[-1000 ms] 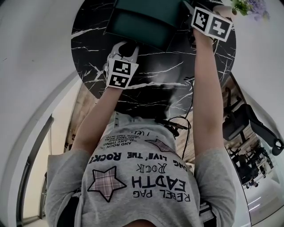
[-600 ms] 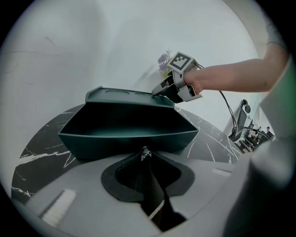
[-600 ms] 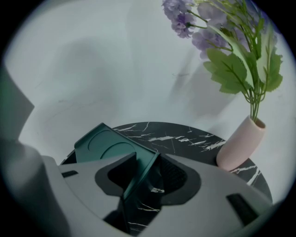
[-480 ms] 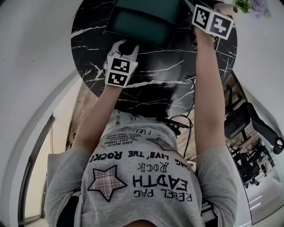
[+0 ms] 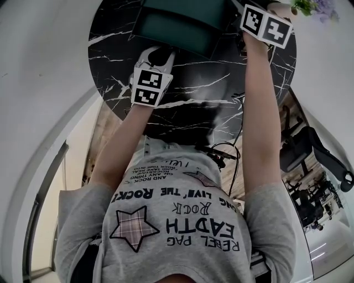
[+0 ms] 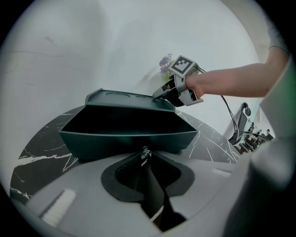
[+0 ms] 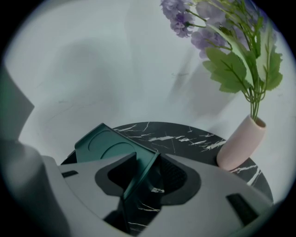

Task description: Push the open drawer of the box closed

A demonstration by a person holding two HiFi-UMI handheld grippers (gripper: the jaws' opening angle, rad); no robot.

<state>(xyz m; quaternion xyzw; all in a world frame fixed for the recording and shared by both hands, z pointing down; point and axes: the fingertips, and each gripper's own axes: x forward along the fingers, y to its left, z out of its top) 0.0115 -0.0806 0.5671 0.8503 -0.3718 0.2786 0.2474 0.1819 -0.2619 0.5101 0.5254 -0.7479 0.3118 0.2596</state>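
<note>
A dark green box [image 5: 182,10] stands at the far side of a round black marble table [image 5: 193,116], its open drawer [image 5: 172,34] pulled out toward me. In the left gripper view the drawer [image 6: 129,139] faces me, empty and dark inside. My left gripper [image 6: 145,152] is shut, with its tips at the bottom of the drawer's front wall. My right gripper [image 7: 145,178] is shut on the box's thin right edge [image 7: 138,178], which runs between its jaws. That gripper [image 6: 163,94] shows at the box's top right corner in the left gripper view.
A pale pink vase [image 7: 240,143] with purple flowers and green leaves [image 7: 236,60] stands on the table just right of the box. A white wall curves behind the table. Office chairs [image 5: 310,155] and cables [image 5: 221,152] lie beyond the table's near right edge.
My left gripper has moved slightly forward against the drawer front, and the drawer has slid a little way into the box. The right gripper has held still on the box.
</note>
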